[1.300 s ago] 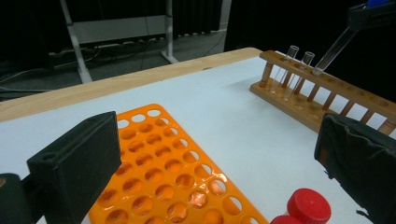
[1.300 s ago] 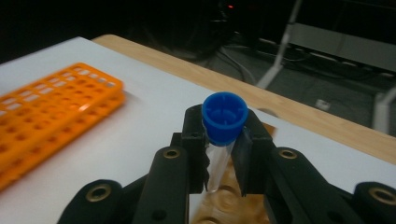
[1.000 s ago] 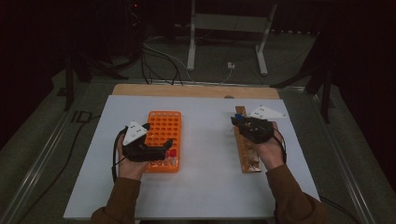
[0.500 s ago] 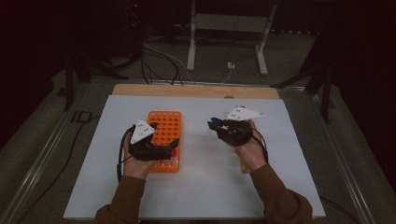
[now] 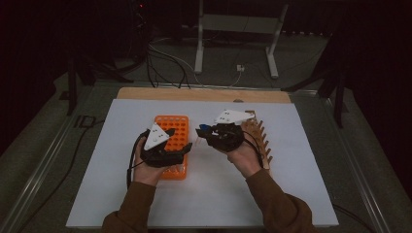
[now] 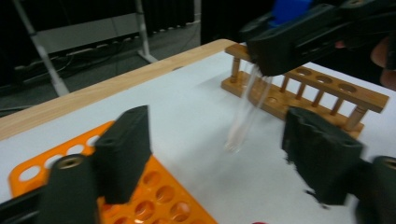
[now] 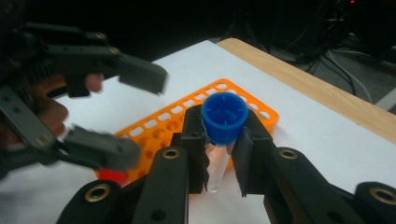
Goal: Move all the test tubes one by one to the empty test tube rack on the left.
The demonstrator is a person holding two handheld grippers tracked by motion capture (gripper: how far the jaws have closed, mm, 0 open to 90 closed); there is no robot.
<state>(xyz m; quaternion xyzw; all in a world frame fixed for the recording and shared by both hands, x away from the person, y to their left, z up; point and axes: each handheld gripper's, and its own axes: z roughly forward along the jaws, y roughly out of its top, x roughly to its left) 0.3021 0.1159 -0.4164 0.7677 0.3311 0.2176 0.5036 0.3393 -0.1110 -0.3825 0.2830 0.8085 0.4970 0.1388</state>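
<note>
Above the white desk [image 5: 291, 194], the orange perforated plastic rack [image 5: 171, 127] lies under the released left tongs [image 5: 187, 147]. The right tongs [image 7: 219, 156] clench a clear blue-capped tube [image 7: 223, 128], hanging upright just beside the rack's right edge.

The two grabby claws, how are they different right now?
The right gripper is shut on a clear tube with a blue cap; the left gripper is open and holds nothing. The left gripper sits over the orange rack; the right gripper is beside the wooden rack. Both have black jaws and are held in a hand.
</note>
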